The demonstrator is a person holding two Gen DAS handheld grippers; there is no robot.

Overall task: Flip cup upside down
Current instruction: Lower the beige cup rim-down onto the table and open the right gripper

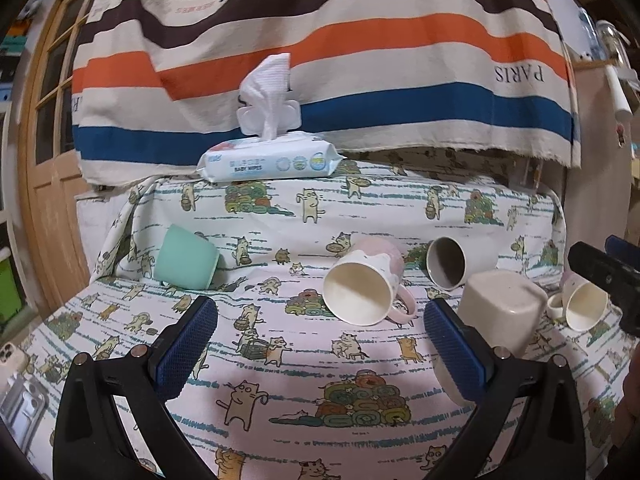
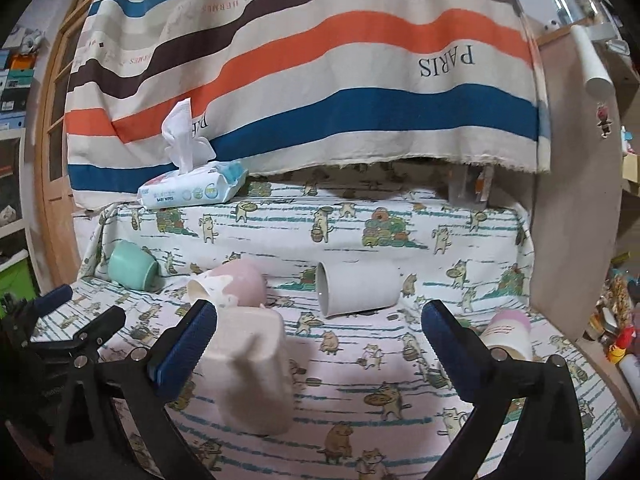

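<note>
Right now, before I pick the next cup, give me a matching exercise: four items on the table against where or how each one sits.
Items:
1. mint cup
2. pink mug
3. beige square cup
4. wipes pack

Place or state:
A. on the raised ledge at the back
B. standing base up
C. leftmost cup
D. on its side, cream inside and handle showing

Pairs: 1-C, 2-D, 3-B, 4-A
</note>
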